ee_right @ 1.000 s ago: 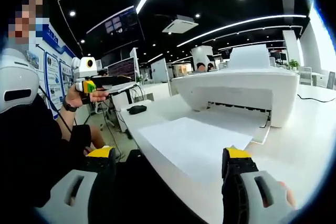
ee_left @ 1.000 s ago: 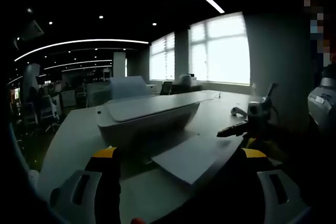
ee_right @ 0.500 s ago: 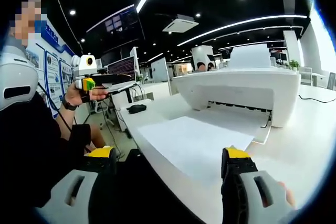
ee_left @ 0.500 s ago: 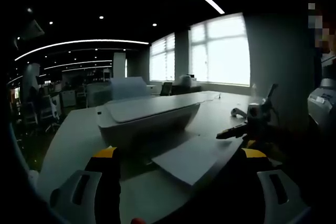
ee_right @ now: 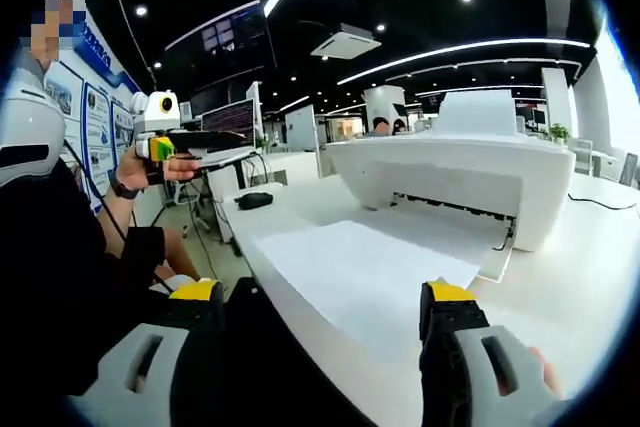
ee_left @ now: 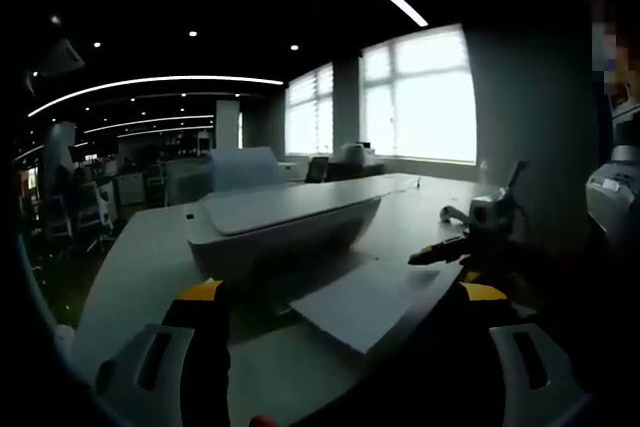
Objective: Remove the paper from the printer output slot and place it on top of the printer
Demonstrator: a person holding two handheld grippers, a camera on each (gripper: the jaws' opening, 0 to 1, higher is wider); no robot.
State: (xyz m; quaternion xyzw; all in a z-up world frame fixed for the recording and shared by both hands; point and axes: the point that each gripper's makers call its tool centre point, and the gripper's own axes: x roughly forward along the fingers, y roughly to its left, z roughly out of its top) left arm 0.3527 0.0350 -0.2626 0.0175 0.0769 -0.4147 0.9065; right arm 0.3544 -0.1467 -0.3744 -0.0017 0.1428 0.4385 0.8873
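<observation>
A white printer (ee_left: 280, 217) stands on a long white table, with a sheet of paper (ee_left: 365, 297) lying on its output tray and reaching toward the table's edge. My left gripper (ee_left: 340, 292) is open, held short of the paper. The right gripper (ee_left: 470, 237) hangs in the air beyond the table's edge. From the other side, the printer (ee_right: 450, 172) has its output slot facing me and the paper (ee_right: 360, 267) lies flat in front of it. My right gripper (ee_right: 320, 294) is open, just short of the sheet's near edge. A hand holds the left gripper (ee_right: 175, 142) up at the left.
A black mouse (ee_right: 255, 200) lies on the table (ee_right: 590, 277) past the paper, and a cable (ee_right: 600, 202) runs behind the printer. The person's dark-clothed body (ee_right: 60, 277) stands close on the left. Bright windows (ee_left: 420, 97) and office desks fill the background.
The right gripper has edged a little closer to the paper. The hand holding the left gripper has risen slightly. Paper and printer have not moved.
</observation>
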